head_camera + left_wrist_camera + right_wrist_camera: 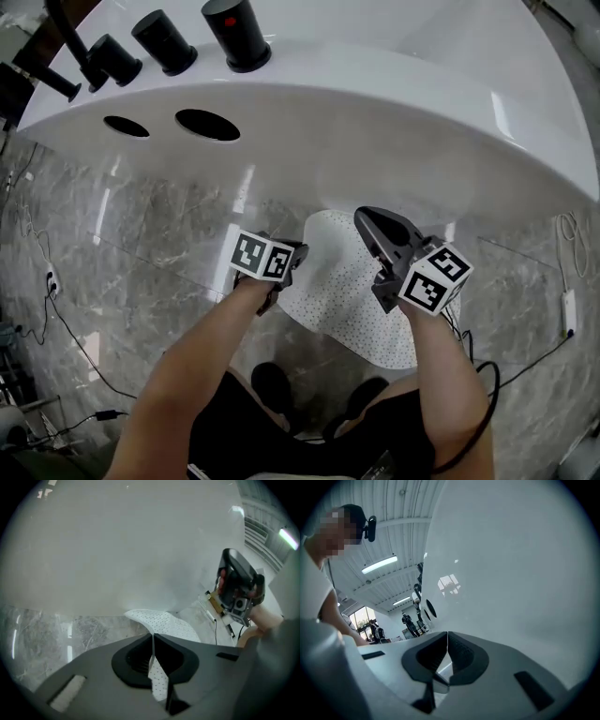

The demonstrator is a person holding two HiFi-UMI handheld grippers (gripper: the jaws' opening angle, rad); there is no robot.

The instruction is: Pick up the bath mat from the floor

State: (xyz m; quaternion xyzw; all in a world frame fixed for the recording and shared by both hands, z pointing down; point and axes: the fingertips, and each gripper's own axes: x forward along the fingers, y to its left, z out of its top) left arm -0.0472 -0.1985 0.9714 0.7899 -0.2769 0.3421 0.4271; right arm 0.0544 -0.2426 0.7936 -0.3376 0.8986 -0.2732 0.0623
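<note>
The white dotted bath mat (342, 300) lies on the marble floor against the tub, with its near-left edge lifted. My left gripper (284, 281) is at that edge, its marker cube (261, 255) facing up. In the left gripper view the left gripper (153, 641) is shut on the bath mat (161, 619), and a dotted strip runs between the closed jaws. My right gripper (367, 220) is over the mat's far side and tilts up toward the tub. In the right gripper view the right gripper (447, 637) has its tips together, with a pale flap (439, 671) pinched low between the jaws.
The white bathtub (375, 122) fills the top, with black taps (234, 33) on its rim. Cables (56, 309) trail over the marble floor at the left, and a white plug and cord (567, 314) lie at the right. My dark shoes (272, 384) stand just below the mat.
</note>
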